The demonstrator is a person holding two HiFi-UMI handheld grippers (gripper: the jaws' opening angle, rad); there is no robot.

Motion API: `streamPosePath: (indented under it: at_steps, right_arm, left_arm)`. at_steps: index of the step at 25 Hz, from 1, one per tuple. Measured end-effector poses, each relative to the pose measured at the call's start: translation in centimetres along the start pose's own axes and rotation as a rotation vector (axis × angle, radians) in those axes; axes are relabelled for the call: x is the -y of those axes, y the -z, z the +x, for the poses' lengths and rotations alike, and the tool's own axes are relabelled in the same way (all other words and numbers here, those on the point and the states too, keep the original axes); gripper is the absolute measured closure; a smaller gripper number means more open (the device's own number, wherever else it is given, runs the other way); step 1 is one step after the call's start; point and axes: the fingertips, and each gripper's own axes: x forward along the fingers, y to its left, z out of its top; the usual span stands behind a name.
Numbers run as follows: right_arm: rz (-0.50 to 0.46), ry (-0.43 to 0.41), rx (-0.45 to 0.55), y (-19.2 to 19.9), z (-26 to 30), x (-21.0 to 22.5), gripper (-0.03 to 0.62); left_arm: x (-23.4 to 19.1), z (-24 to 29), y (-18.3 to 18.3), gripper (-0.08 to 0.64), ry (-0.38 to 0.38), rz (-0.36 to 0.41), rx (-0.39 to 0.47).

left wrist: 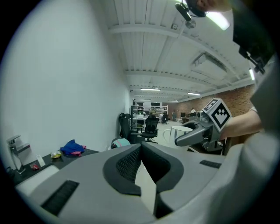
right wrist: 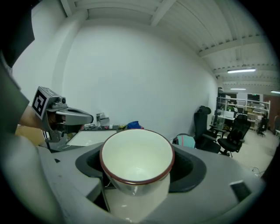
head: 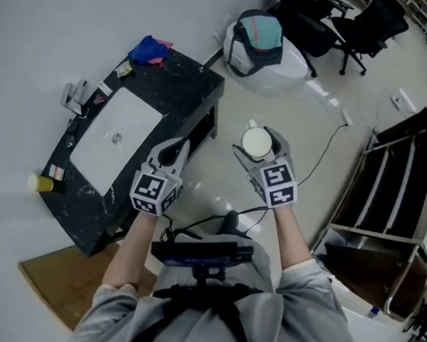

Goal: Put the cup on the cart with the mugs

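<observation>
A white cup [head: 256,140] with a thin dark-red rim sits mouth-up between the jaws of my right gripper [head: 261,145], which is shut on it over the pale floor. The right gripper view shows the cup [right wrist: 136,157] empty, with the jaws pressing on its sides. My left gripper [head: 176,148] hovers beside the black table's near corner, shut with nothing in it; its pads [left wrist: 131,164] meet at the tips. A metal cart [head: 389,221] stands at the far right. I see no mugs on it from here.
The black table [head: 184,88] at left carries a white laptop [head: 115,138], a blue cloth [head: 148,49] and small items. A teal and black bag [head: 258,37] lies on a white round base. Office chairs [head: 363,23] stand at the back. A cable [head: 321,158] crosses the floor.
</observation>
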Motion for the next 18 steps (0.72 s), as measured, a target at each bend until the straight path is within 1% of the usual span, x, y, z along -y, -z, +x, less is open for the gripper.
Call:
streamPosePath:
  at_steps: [4, 8, 13, 18]
  right_arm:
    - [0.041, 0.095, 0.011, 1.4, -3.6, 5.6, 0.190]
    - [0.087, 0.210, 0.015, 2.5, -7.8, 10.7, 0.191]
    - [0.165, 0.363, 0.011, 4.6, -12.3, 16.2, 0.190]
    - [0.238, 0.540, 0.000, 6.0, -14.9, 21.1, 0.190]
  left_arm:
    - [4.6, 5.6, -1.5, 0.560, 0.105, 0.042, 0.008]
    - [9.2, 10.8, -3.0, 0.560, 0.221, 0.070, 0.007]
    - [14.8, 16.0, -4.4, 0.560, 0.399, 0.117, -0.008]
    - [18.3, 22.4, -5.3, 0.560, 0.581, 0.145, -0.009]
